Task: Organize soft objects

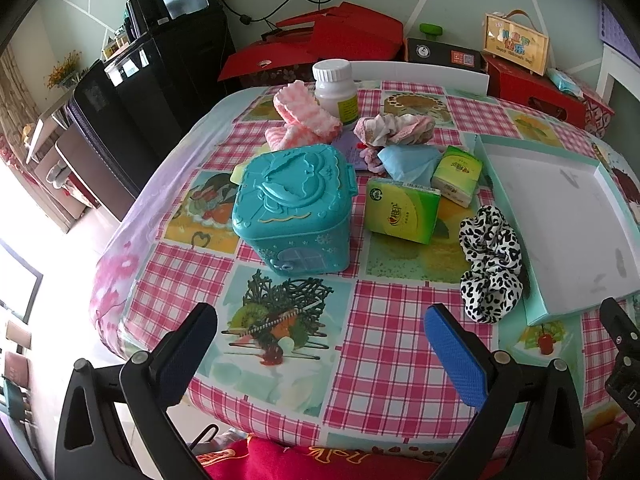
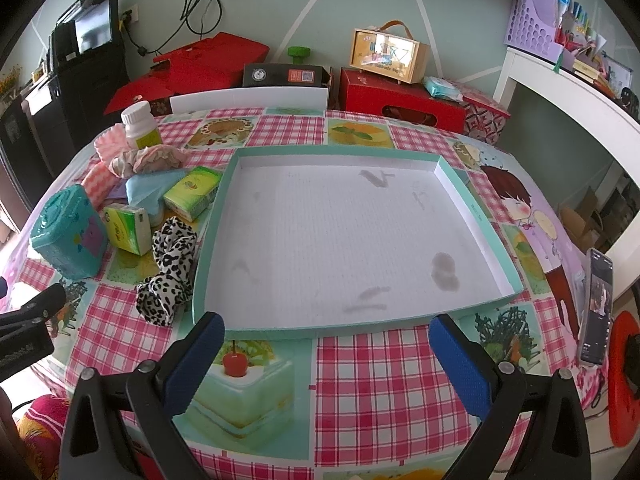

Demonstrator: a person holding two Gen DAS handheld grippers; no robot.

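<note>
A leopard-print scrunchie lies beside the left wall of a shallow teal-rimmed tray with a white, bare floor. Behind it sit two green tissue packs, a light blue cloth, a floral scrunchie and pink knitted pieces. My left gripper hangs open over the table's near edge, in front of a teal plastic box. My right gripper is open just before the tray's near rim, holding nothing.
A white pill bottle stands at the back of the checked tablecloth. A phone leans at the table's right edge. Red boxes and black cases stand behind the table.
</note>
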